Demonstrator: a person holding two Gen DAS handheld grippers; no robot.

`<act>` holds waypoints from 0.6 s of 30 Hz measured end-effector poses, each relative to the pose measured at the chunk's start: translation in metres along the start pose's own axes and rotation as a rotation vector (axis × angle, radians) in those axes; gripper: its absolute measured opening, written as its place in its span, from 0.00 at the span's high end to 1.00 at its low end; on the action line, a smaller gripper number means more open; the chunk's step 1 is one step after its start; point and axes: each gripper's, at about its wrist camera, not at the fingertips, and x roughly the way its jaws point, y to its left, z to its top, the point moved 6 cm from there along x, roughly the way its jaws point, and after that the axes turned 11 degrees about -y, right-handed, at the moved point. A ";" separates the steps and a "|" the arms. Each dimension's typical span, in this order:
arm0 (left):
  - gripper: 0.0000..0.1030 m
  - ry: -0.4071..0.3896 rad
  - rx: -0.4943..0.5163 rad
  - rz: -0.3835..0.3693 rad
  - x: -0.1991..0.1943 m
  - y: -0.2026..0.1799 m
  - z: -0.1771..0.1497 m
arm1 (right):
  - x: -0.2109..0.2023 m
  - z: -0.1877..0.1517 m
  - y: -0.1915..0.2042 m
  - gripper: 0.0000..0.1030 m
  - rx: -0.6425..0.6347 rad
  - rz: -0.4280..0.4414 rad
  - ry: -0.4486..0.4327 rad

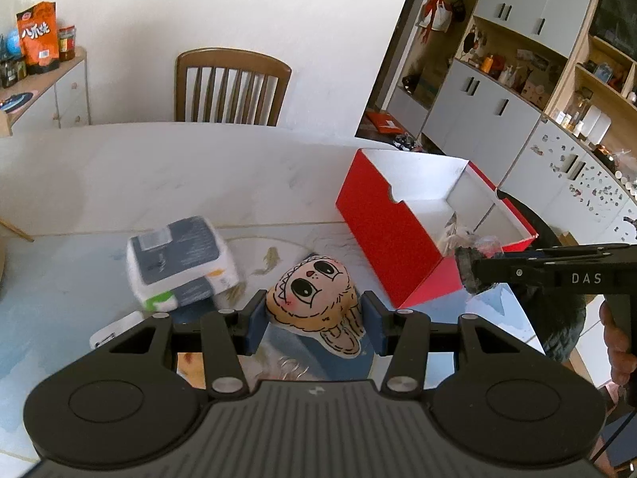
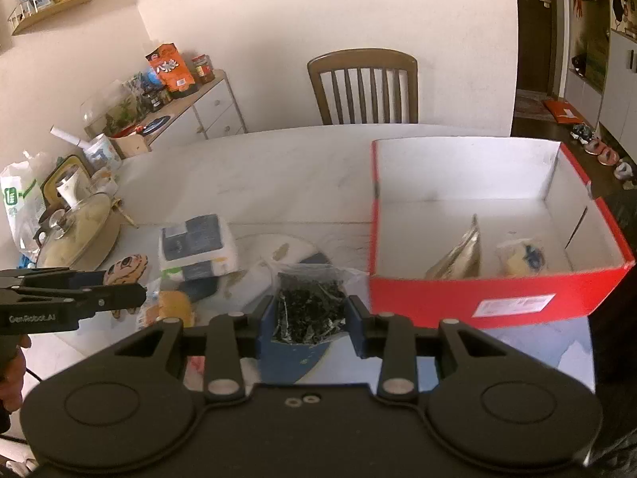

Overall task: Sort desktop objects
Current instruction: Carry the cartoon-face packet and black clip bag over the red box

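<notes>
**A:** Which step are you on, and what is in each tool?

**B:** You look to be mid-carry with both hands. In the left wrist view, your left gripper (image 1: 314, 318) sits at lower centre, its jaws pinching a soft cartoon-face toy (image 1: 312, 298): cream face, big black eyes, pink cheek, tan scribbled hair. In the right wrist view, your right gripper (image 2: 310, 318) is at lower centre, jaws pressed onto a clear bag of dark bits (image 2: 308, 306), crinkled and black-speckled.

**A:** Where do they go?

**B:** Probably the red box (image 2: 469, 290), at the right of that view. It is open, white inside, and already holds a silvery pouch (image 2: 458, 255) and a pale yellow wrapped item (image 2: 521, 259).

**A:** What does the next move call for?

**B:** Bring each load over the near red wall before you spread the jaws. The bag is nearer; the toy hangs left of the box in the left view.

**A:** Anything left?

**B:** A grey-and-white tissue pack (image 2: 197, 247) lies on the surface (image 2: 278, 167), left of centre.
</notes>
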 end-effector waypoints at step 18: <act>0.53 0.022 0.098 -0.082 0.077 -0.118 0.028 | -0.005 0.034 -0.104 0.65 -0.005 -0.008 -0.022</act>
